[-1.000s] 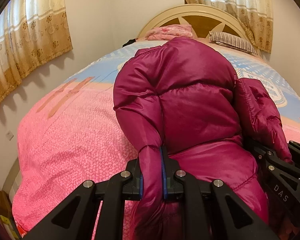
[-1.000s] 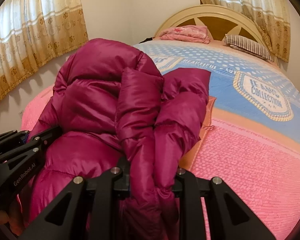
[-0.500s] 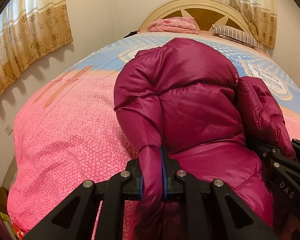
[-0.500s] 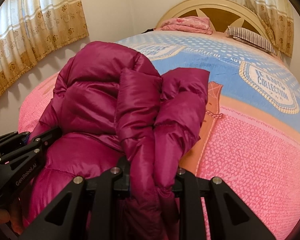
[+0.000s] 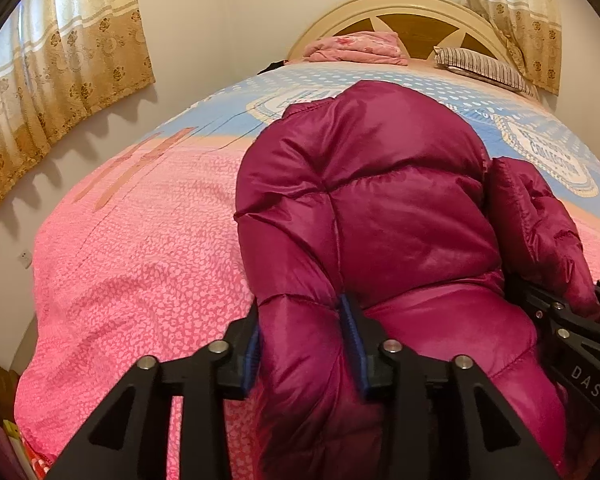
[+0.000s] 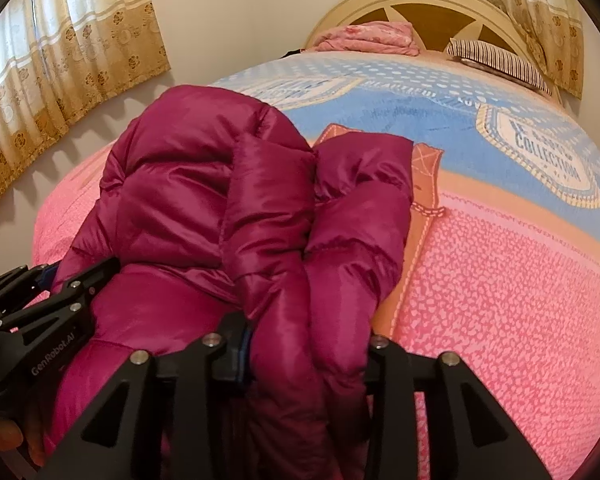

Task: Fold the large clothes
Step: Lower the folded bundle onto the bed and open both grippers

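Jacket (image 5: 380,200) lies on bed (image 5: 140,260) — both tongs opening.

1 puffer jacket (image 5: 380,200), 2 grippers, 1 bed (image 5: 140,260), 1 striped pillow (image 5: 484,66), 2 curtains.

Bedroom surroundings, bed and walls

Wide bed covered by a printed bedspread (image 5: 132,264): pink speckled pattern at the near end, an orange band across the middle, pale blue with white dots and cream badge motifs toward the head. Arched cream-painted headboard (image 6: 428,4) with brown wooden panels stands against the far wall. Folded pink floral blanket (image 5: 356,46) lies at the head of the bed on the left; striped dark-and-white pillow (image 6: 500,60) lies to the right, well apart from it. Golden-beige flower-patterned curtains with scalloped hems (image 5: 60,56) hang at the left wall; a matching pair (image 6: 512,12) hangs beside the headboard. Small white wall socket (image 5: 25,257) low on the left wall.
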The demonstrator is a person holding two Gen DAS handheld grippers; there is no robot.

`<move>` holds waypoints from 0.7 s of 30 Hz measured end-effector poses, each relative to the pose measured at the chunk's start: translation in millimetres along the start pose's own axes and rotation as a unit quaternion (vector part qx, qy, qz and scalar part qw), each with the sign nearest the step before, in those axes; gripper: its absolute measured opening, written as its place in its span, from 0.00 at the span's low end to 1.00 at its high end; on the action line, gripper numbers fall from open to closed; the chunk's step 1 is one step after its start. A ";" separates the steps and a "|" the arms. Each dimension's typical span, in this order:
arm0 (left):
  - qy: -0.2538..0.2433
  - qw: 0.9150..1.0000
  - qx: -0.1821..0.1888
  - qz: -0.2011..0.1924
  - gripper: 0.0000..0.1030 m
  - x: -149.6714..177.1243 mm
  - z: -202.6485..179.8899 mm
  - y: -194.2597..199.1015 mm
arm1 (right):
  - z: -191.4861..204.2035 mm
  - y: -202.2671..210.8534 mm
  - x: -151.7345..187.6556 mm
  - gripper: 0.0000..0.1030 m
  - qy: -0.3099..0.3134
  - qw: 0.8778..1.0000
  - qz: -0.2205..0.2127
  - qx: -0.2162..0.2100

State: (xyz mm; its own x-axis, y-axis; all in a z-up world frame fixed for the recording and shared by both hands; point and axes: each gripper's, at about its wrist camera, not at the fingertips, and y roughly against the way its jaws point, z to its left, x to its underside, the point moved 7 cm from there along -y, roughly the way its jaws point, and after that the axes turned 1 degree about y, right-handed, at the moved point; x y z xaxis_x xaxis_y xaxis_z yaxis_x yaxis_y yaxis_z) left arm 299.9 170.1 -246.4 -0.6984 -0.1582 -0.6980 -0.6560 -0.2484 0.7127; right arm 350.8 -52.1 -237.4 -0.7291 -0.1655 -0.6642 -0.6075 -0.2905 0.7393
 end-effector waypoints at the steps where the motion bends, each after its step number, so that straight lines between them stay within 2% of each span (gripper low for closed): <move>1: 0.002 1.000 -0.005 -0.001 0.48 0.5 0.8 -0.2 | -0.4 -0.6 0.4 0.39 -0.001 1.000 0.001 -0.001; 2: 0.004 1.000 -0.012 -0.002 0.56 0.5 2.4 -0.3 | -1.3 -1.0 1.1 0.40 -0.003 1.000 0.001 0.000; 4: 0.013 1.000 -0.023 -0.002 0.63 0.2 6.4 -1.0 | -1.8 -1.5 1.6 0.41 -0.005 1.000 0.001 -0.001; 11: 0.021 1.000 -0.022 -0.006 0.65 2.8 10.7 -3.2 | -1.9 -3.1 4.4 0.44 -0.005 1.000 0.002 0.002; 16: 0.033 0.999 -0.025 -0.006 0.73 4.0 13.2 -3.5 | -5.1 -3.6 4.5 0.52 -0.009 1.000 0.004 0.005; 21: 0.032 0.999 -0.022 0.000 0.74 2.6 18.5 9.0 | -6.5 6.4 1.9 0.59 -0.014 1.000 -0.003 0.005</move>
State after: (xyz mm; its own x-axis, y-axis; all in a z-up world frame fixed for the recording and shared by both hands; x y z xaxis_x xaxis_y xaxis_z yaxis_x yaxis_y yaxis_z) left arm 286.9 185.1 -240.5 -0.6779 -0.2184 -0.7020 -0.6415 -0.2907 0.7099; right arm 347.5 -60.4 -234.7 -0.7334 -0.1373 -0.6658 -0.6154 -0.2819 0.7361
